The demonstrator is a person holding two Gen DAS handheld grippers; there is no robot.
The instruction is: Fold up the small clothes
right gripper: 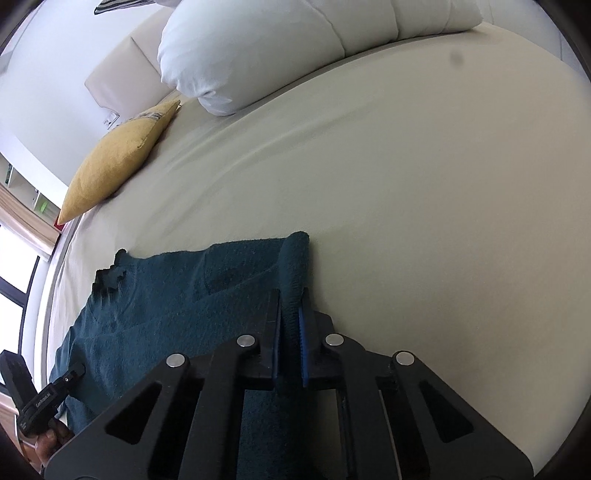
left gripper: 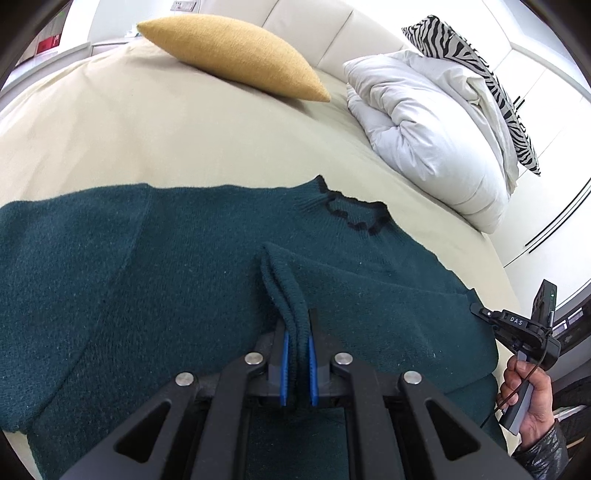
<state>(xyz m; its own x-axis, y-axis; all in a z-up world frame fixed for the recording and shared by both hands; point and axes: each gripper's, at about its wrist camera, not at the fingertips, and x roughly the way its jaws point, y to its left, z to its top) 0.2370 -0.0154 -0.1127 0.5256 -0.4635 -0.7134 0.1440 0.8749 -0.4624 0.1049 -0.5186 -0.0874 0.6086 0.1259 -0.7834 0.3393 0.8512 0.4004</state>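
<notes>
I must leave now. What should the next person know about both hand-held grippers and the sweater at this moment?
Left hand-held gripper: shut on a fold of the green sweater, near its middle.
Right hand-held gripper: shut on the sweater's edge, on the side toward the bare sheet.
The sweater lies on the bed, collar toward the white duvet.
Done: one part is already folded over the body.
Left: complete the fold, flatten it, release.

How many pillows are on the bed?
2 that I can see: a yellow pillow near the headboard, and a zebra-striped pillow behind the white duvet. More may be hidden.
</notes>
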